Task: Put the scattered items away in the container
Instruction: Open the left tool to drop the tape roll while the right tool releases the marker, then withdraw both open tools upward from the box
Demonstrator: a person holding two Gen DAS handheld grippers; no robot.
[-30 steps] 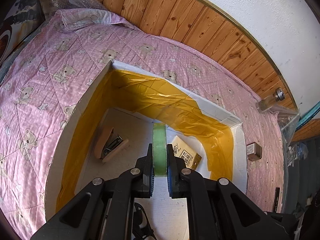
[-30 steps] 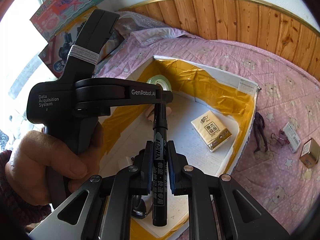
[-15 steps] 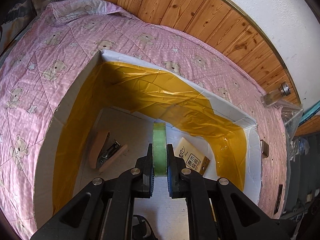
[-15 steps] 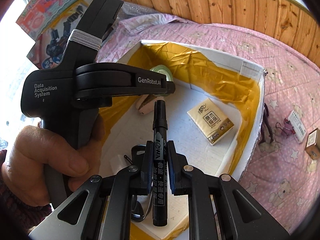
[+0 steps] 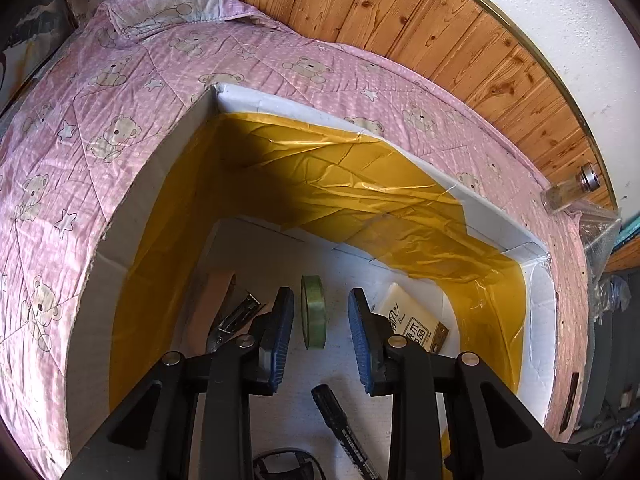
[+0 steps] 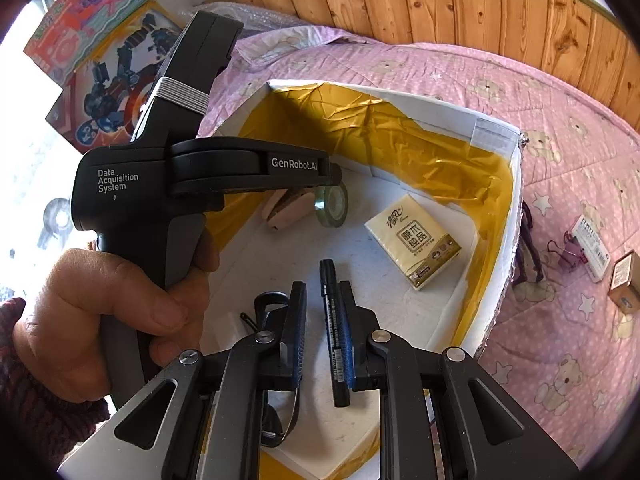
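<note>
Left wrist view:
left gripper (image 5: 320,334): jaws spread, gripping nothing, hanging inside the box (image 5: 132,200).
tape roll (image 5: 313,312): standing on edge on the box floor at frame centre, between the fingers, apparently untouched.

Right wrist view:
right gripper (image 6: 322,332): jaws parted; whether it is touching anything is unclear.
marker (image 6: 334,320): lying between the fingers, low centre, over the box floor.
tissue pack (image 6: 414,240): resting right of centre inside.
small boxes (image 6: 624,284): lying outside at right edge, waiting for collection.

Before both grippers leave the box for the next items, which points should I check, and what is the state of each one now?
1. Left gripper jaws open: ok.
2. Tape free of the jaws, on edge in the box: ok.
3. Right gripper jaws open: ok.
4. Marker clear of the right pad: cannot tell.
5. Marker over the box floor: ok.
6. Items still on the quilt, such as the clip: not ok.
</note>
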